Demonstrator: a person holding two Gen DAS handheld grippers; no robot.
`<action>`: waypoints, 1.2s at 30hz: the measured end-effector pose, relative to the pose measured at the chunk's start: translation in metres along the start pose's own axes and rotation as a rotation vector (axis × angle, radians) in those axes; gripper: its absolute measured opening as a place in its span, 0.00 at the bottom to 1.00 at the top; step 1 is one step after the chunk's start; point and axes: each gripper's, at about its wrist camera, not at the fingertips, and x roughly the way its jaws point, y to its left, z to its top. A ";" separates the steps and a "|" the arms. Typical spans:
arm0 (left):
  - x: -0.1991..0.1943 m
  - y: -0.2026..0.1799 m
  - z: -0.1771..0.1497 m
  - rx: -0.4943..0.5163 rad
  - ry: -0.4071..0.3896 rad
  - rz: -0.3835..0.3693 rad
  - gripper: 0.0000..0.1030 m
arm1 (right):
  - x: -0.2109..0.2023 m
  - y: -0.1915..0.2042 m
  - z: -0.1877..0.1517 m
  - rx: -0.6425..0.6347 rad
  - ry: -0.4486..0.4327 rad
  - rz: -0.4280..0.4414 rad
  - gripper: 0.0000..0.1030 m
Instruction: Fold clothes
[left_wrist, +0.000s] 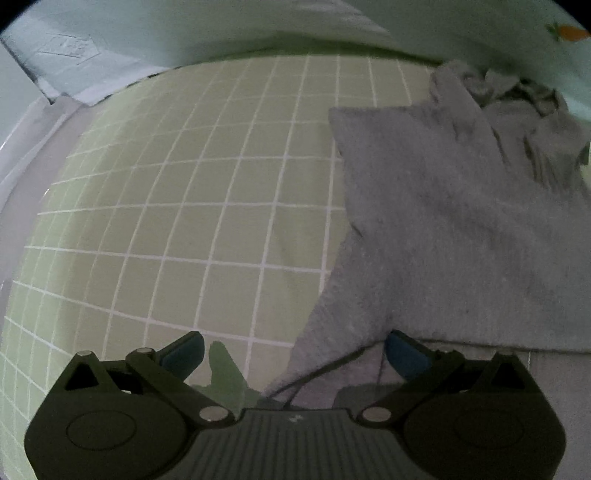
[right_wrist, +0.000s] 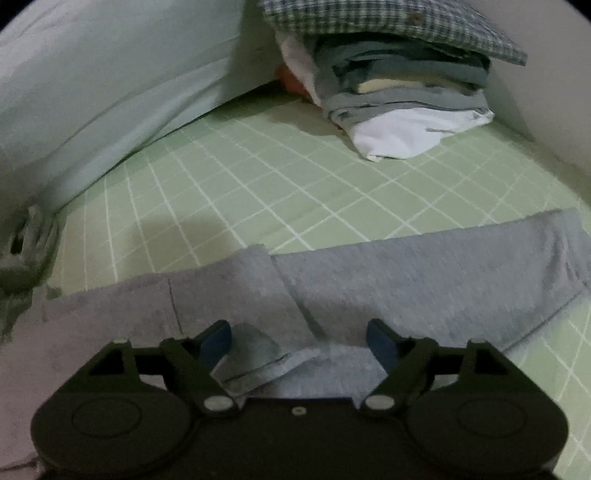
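Now both my left gripper (left_wrist: 293, 349) and right gripper (right_wrist: 299, 341) gape wide over the grey garment (right_wrist: 406, 280); I pinch edges evenly.

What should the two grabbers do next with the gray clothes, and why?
Probably close both on the cloth. The left gripper and the right gripper are both open, holding nothing, with the gray garment lying right between their fingers on the green checked sheet. It is only partly folded, so a grip likely comes before the next fold.
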 end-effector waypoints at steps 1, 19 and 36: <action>0.000 0.001 -0.001 -0.008 0.000 -0.002 1.00 | 0.000 0.001 0.000 -0.007 -0.001 0.000 0.80; 0.001 0.015 -0.022 -0.101 -0.069 -0.067 1.00 | -0.045 0.046 0.012 -0.113 -0.089 0.099 0.10; -0.017 0.034 -0.026 -0.071 -0.061 -0.208 1.00 | -0.132 0.182 -0.050 -0.490 -0.156 0.393 0.84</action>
